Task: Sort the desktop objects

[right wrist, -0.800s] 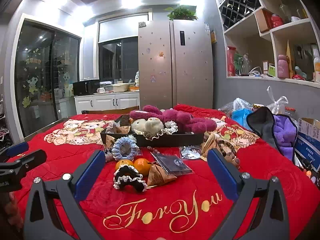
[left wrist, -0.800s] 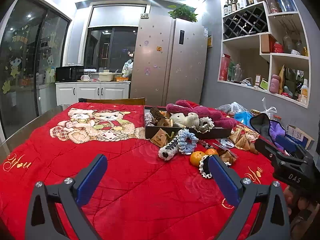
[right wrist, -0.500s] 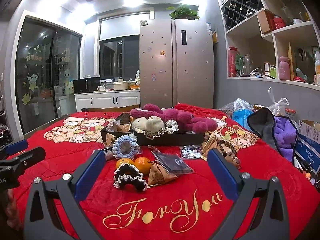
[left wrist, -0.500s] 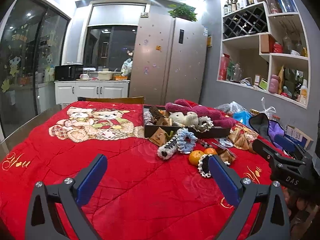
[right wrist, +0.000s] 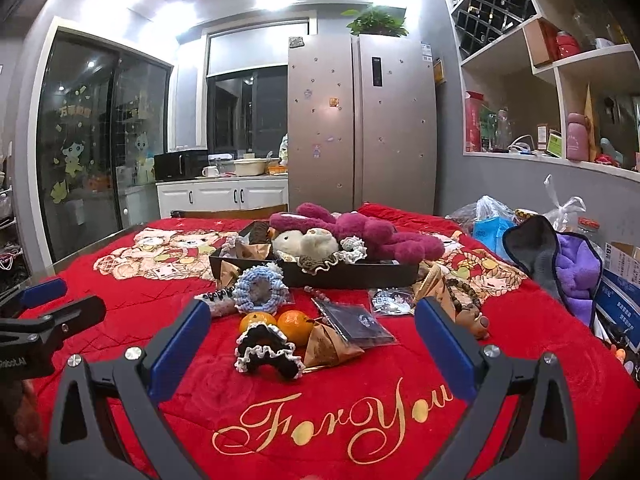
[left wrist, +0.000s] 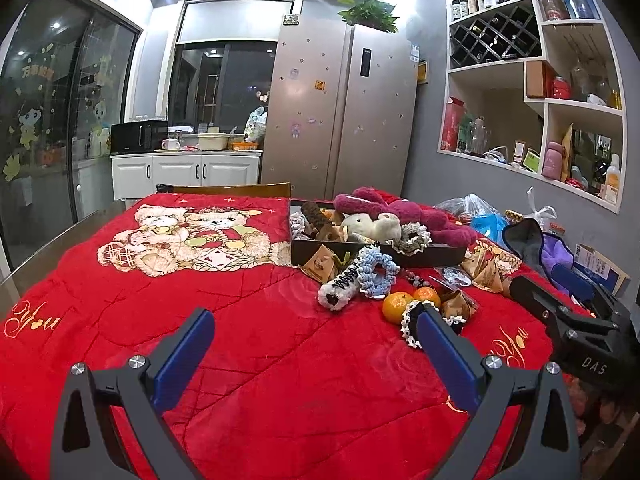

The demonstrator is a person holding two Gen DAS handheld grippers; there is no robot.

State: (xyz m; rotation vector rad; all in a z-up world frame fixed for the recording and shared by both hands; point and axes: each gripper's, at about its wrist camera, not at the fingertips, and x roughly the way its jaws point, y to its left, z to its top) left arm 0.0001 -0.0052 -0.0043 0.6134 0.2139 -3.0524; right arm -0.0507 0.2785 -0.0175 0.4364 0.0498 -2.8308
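Black scrunchie [right wrist: 267, 350] between wide hand-held gripper [right wrist: 312, 330] jaws

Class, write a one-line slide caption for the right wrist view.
Open right gripper hovers above a black-and-white scrunchie and two oranges on the red blanket.

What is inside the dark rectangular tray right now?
The dark rectangular tray holds a magenta plush toy, a cream plush toy, frilly scrunchies and brown packets. Anything beneath them is hidden.

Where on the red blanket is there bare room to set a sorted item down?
Free: the red blanket between the teddy-bear print and the left hand-held gripper; also the "For You" lettering strip. Crowded: around the dark tray, the oranges and scrunchies.
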